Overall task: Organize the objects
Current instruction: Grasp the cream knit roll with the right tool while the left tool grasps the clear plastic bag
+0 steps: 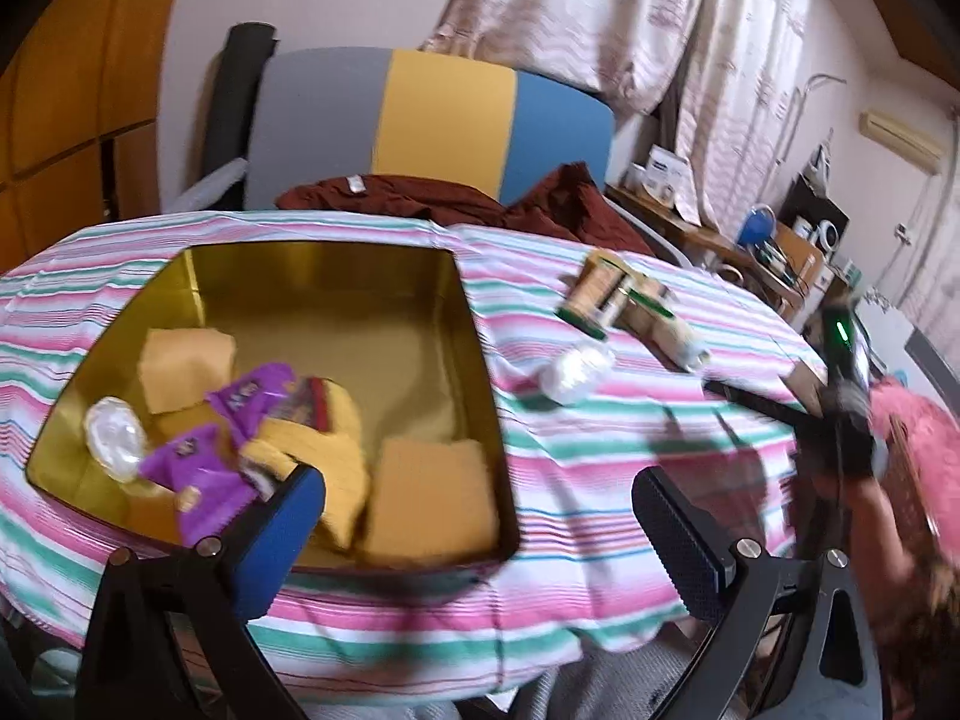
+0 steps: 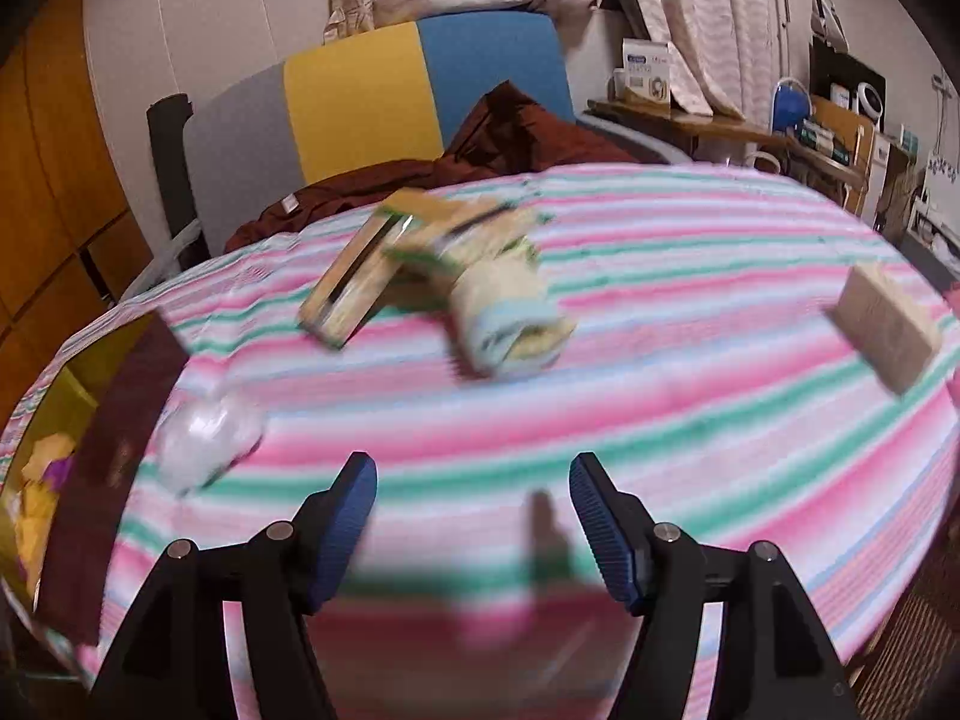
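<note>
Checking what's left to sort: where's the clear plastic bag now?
The clear plastic bag lies on the striped cloth, just right of the gold tin and nearer the camera than the green-edged cartons.

Plenty of open striped pink-and-green tablecloth [image 2: 690,360] right in front of my right tool. Far side's cluttered with a green-edged cardboard packet [image 2: 354,282] and a rolled pale cloth bundle [image 2: 510,318]; the clear plastic wrapped lump [image 2: 204,438] and gold rectangular tin [image 1: 360,300] crowd the left.
</note>
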